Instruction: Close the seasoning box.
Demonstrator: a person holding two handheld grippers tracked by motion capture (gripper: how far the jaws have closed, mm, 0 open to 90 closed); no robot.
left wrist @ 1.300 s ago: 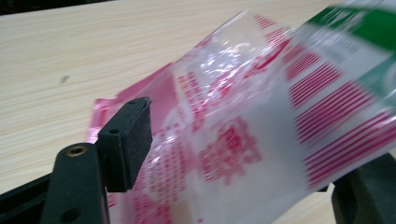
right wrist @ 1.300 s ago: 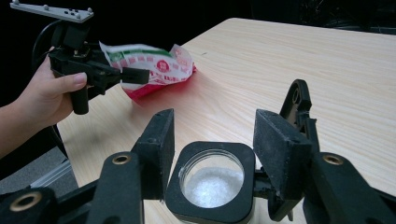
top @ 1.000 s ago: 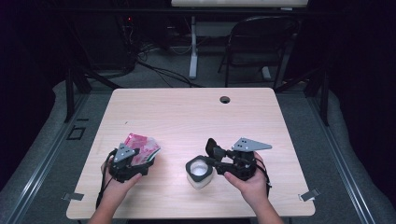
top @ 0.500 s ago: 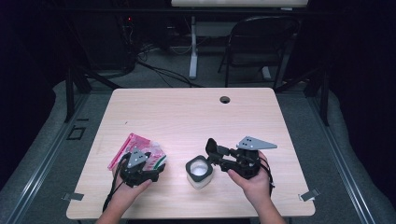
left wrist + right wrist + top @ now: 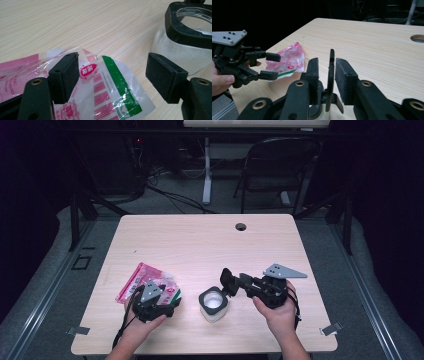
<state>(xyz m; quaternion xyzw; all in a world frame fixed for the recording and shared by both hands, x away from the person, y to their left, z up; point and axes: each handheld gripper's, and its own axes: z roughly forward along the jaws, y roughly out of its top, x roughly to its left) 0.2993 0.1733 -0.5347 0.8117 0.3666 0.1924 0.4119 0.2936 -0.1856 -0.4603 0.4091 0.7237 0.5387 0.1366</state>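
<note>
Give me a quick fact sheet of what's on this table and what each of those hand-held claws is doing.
Surface: light wooden table
Jar: open white jar with black rim, near the front edge
Lid: flat black lid, held on edge above the jar
Right gripper: shut on the lid
Packet: pink, white and green plastic packet, lying flat, left of the jar
Left gripper: open, jaws over the packet's corner

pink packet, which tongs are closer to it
Left. The left tongs hang open right over the pink packet, one pad against its film. The right tongs are across the table by the jar, shut on its black lid.
</note>
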